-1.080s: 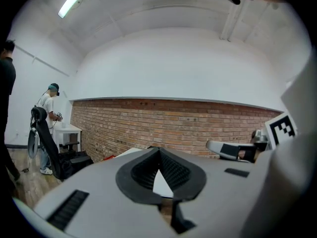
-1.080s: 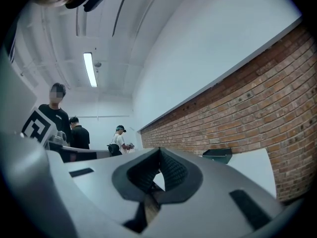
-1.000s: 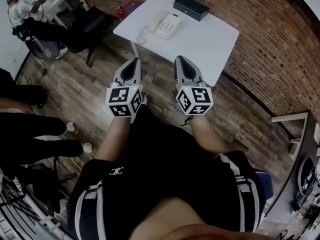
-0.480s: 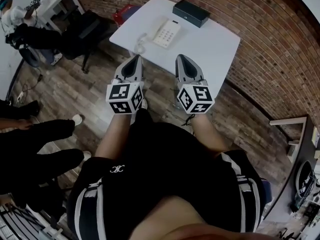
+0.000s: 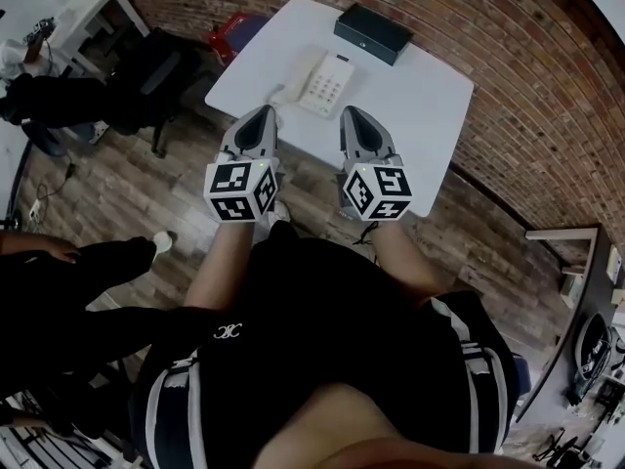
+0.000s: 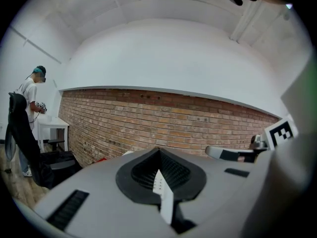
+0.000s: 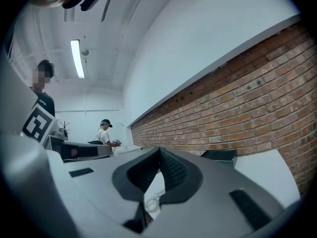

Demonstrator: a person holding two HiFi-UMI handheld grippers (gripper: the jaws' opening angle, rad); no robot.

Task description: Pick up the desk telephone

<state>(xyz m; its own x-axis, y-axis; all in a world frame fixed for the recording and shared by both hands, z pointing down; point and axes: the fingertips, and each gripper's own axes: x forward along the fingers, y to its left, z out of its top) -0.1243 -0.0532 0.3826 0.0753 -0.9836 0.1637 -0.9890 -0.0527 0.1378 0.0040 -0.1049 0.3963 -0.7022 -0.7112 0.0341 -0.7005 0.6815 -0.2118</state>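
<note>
Head view: a white worktop (image 5: 430, 96) stands by a brick wall (image 5: 527, 86) on a wooden floor (image 5: 127, 184). The telephone (image 5: 322, 83) lies on the worktop's near left part, and a black box (image 5: 371, 33) sits well behind it at the far edge. The left tool (image 5: 265, 117) and right tool (image 5: 350, 117) are held side by side, tips at the worktop's near edge, close to the telephone but not touching it.

Left gripper view: the left tool's jaws are closed tip to tip with nothing between them. The brick wall fills the background. A person (image 6: 30, 108) in a cap stands far left.

Right gripper view: the right tool's jaws are also closed and empty. A bit of white coiled cord (image 7: 151, 202) shows through the opening behind the tips, and the black box sits ahead on the worktop.
</note>
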